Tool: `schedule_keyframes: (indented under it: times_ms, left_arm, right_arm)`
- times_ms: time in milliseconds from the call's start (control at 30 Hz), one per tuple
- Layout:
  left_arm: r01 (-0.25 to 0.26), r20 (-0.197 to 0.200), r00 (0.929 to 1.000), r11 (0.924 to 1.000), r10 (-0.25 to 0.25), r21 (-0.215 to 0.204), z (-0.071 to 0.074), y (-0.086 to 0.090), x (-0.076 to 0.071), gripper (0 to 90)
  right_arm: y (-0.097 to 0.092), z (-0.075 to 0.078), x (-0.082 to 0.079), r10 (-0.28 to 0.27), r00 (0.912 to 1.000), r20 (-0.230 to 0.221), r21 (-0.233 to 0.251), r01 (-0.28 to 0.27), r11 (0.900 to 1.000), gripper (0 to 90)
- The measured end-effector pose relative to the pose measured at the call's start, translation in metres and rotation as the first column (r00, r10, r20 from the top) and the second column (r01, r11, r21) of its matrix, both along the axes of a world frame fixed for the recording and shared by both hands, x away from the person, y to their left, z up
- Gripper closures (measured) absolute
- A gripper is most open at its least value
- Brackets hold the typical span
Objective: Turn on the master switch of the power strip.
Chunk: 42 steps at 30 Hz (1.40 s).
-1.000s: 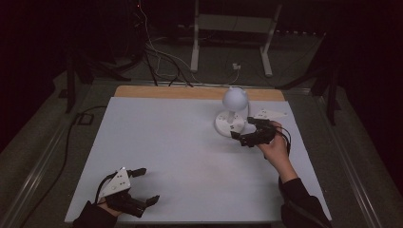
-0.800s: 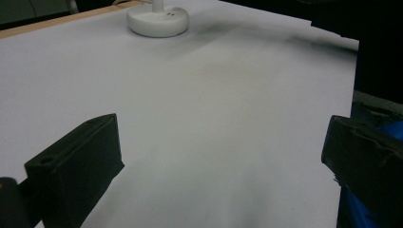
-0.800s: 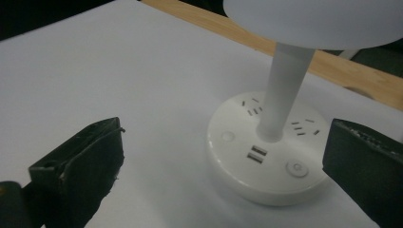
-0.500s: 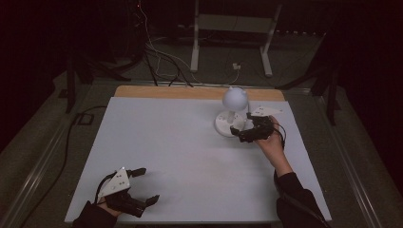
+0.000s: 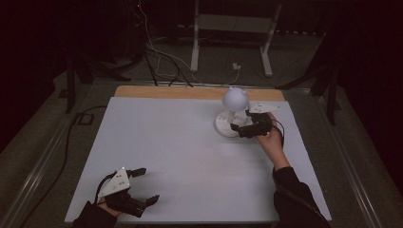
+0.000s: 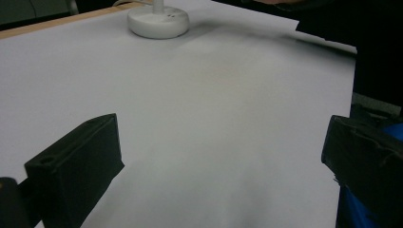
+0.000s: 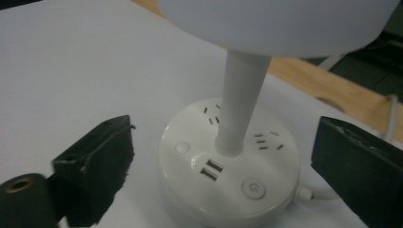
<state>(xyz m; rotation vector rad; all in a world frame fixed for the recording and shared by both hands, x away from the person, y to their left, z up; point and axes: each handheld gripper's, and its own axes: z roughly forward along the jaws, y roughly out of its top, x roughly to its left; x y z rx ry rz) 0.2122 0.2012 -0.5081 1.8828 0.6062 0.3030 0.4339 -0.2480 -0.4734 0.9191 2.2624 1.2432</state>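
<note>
Closer to the lamp (image 7: 228, 175) now, the right gripper (image 7: 223, 185) (jaws open, just closing a little) should go slowly.

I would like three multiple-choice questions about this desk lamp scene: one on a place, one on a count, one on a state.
1. Where does the lamp stand on the table?
A. far right part
B. near left corner
C. centre of the near edge

2. How many USB ports does the lamp base have?
A. none
B. two
C. four

3. How are the jaws of the right gripper?
A. shut on the stem
B. shut on a cable
C. open, either side of the base

Answers:
1 A, the high view shows it beside the right hand, toward the far edge.
2 B, two ports sit side by side before the stem.
3 C, both jaws stand clear of the base.
</note>
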Motion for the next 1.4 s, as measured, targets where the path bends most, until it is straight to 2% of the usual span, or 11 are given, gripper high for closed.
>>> schedule_keyframes:
  times_ms: [267, 367, 400, 433, 500, 567, 767, 833, 933, 1267, 1400]
  left_arm:
    - [0.001, -0.002, 1.0, 1.0, -0.001, -0.001, 0.0, 0.0, 0.0, 0.2]
    - [0.001, -0.003, 1.0, 1.0, -0.001, -0.001, 0.0, 0.0, 0.0, 0.2]
    - [0.001, -0.004, 1.0, 1.0, -0.001, -0.001, 0.0, 0.0, 0.0, 0.2]
    - [0.001, -0.005, 1.0, 1.0, -0.001, -0.001, -0.001, 0.0, 0.0, 0.2]
    - [0.001, -0.005, 1.0, 1.0, -0.001, 0.0, -0.001, 0.0, 0.001, 0.2]
    - [0.0, -0.005, 1.0, 1.0, 0.0, -0.002, -0.001, 0.0, 0.0, 0.2]
    - [0.0, -0.005, 1.0, 1.0, 0.0, 0.001, -0.001, 0.0, 0.001, 0.2]
    - [0.001, -0.006, 1.0, 1.0, -0.001, 0.002, -0.001, 0.0, 0.001, 0.2]
    - [0.0, -0.007, 1.0, 1.0, 0.0, 0.002, -0.001, 0.0, 0.001, 0.2]
    - [-0.001, -0.008, 1.0, 1.0, 0.001, 0.001, -0.001, 0.0, 0.001, 0.2]
    - [-0.003, -0.01, 0.9999, 1.0, 0.003, 0.001, -0.001, 0.0, 0.001, 0.2]
  right_arm:
    - [-0.004, -0.009, 0.005, -0.03, 0.9993, -0.022, -0.013, 0.03, 0.9995, 16.2]
    - [-0.005, -0.013, 0.006, -0.075, 0.997, -0.016, -0.017, 0.075, 0.9971, 27.0]
    - [-0.005, -0.013, 0.006, -0.075, 0.997, -0.016, -0.017, 0.075, 0.9971, 27.0]
    - [-0.006, -0.015, 0.008, -0.114, 0.9935, -0.009, -0.027, 0.113, 0.9932, 35.8]
    - [-0.006, -0.015, 0.008, -0.121, 0.9925, -0.015, -0.028, 0.121, 0.9923, 37.3]
    - [-0.006, -0.017, 0.009, -0.13, 0.9913, -0.021, -0.029, 0.129, 0.9912, 45.0]
    - [-0.009, -0.017, 0.009, -0.107, 0.9943, -0.009, -0.037, 0.106, 0.9937, 72.0]
    - [-0.01, -0.016, 0.008, -0.097, 0.9952, 0.003, -0.057, 0.097, 0.9936, 79.2]
    - [-0.011, -0.017, 0.009, -0.101, 0.9948, -0.012, -0.058, 0.1, 0.9932, 89.8]
    - [-0.008, -0.027, 0.013, -0.14, 0.9887, -0.054, -0.093, 0.135, 0.9865, 90.0]
    - [-0.007, -0.03, 0.013, -0.124, 0.9906, -0.058, -0.099, 0.118, 0.9881, 90.0]
